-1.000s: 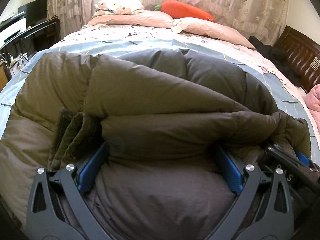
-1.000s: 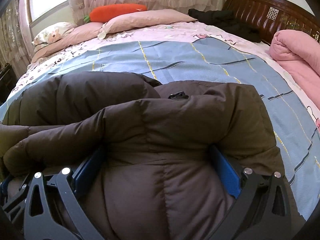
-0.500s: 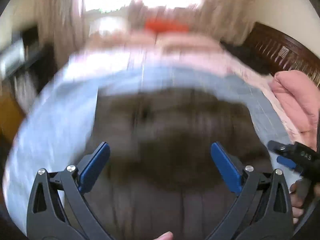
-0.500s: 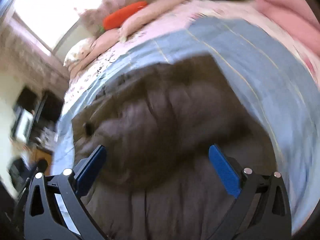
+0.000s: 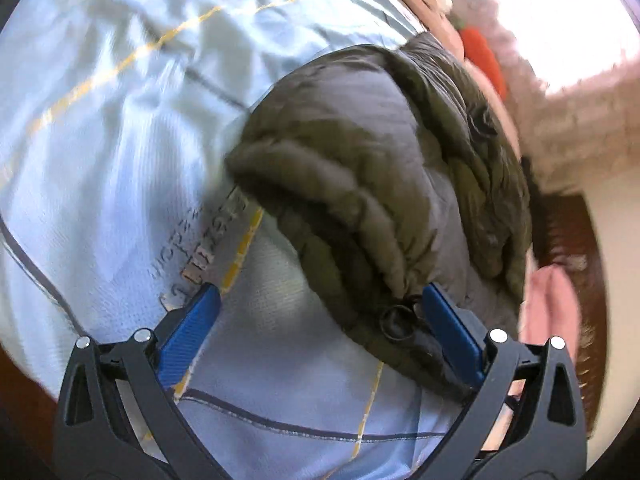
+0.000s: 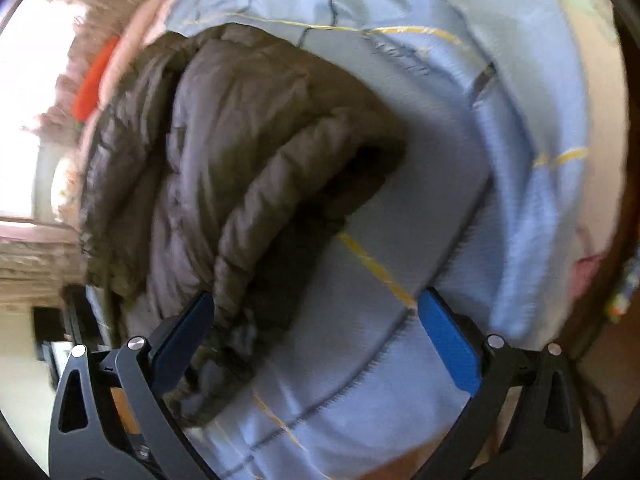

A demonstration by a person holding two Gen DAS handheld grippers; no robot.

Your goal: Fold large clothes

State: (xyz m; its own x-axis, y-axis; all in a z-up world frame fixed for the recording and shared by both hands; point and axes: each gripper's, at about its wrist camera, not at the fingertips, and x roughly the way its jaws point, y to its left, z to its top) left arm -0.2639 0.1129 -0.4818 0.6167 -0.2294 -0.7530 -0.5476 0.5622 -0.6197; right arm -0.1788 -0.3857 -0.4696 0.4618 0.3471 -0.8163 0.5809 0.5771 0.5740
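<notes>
**One folded down jacket on the bed, both grippers spread wide**

Nearest in the left wrist view is the left gripper (image 5: pixel 320 312), its two blue-padded fingers (image 5: pixel 188 330) spread far apart and pinching nothing. Light blue cloth fills most of the gap between them; the right-hand pad lies just beside the jacket's near edge, where one small dark ring (image 5: pixel 398 322) hangs from the hem. Whether that pad touches the fabric cannot be told.

The right gripper (image 6: pixel 316 320) is likewise splayed, nothing clamped between its two blue pads (image 6: pixel 448 340). Its left-hand pad sits just beside a rolled, quilted edge of the jacket, contact unclear; its right-hand pad is over bare sheet.

Beyond the tools lies the one olive-brown quilted puffer jacket (image 5: pixel 384 168) (image 6: pixel 240 152), bundled in a thick folded heap with several padded layers stacked at its near edge. It rests on the light blue bedsheet with thin yellow and dark grey stripes (image 5: pixel 120 140) (image 6: pixel 500 160), which spreads around it on every near side. Blurred printed lettering (image 5: pixel 200 248) shows on the sheet just beside the jacket in the left view.

Farther off, both views are motion-blurred. One orange carrot-shaped plush pillow (image 5: pixel 482 58) (image 6: pixel 94 80) lies past the jacket, near pale pink bedding. One pink folded quilt (image 5: pixel 552 308) sits at the right edge of the left view against dark brown wood. Bright window light (image 5: pixel 560 12) and pale curtains close the background.
</notes>
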